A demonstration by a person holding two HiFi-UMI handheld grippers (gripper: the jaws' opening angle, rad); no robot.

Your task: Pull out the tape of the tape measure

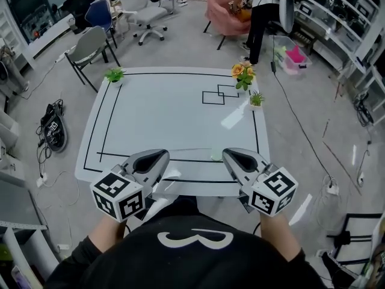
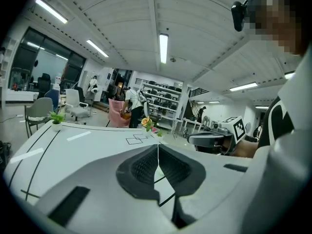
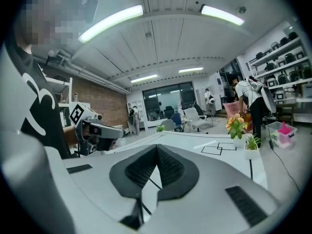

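No tape measure shows clearly in any view. A small pale green object [image 1: 215, 156] lies on the white table [image 1: 174, 113] between the two gripper tips, too small to identify. My left gripper [image 1: 162, 154] hangs over the table's near edge with its jaws shut and nothing between them; in its own view the pads [image 2: 146, 165] meet along a thin line. My right gripper [image 1: 228, 153] is level with it to the right, also shut and empty, its pads [image 3: 168, 167] pressed together. Each gripper sees the other across the gap: the right gripper [image 2: 212, 139] and the left gripper [image 3: 97, 130].
Black tape lines frame the table, with two overlapping squares [image 1: 218, 94] at the far right. A small green plant [image 1: 114, 75] stands at the far left corner, orange flowers [image 1: 243, 73] and another small plant [image 1: 257, 99] at the far right. Chairs [image 1: 90, 47], a person [image 1: 260, 17] and shelves lie beyond.
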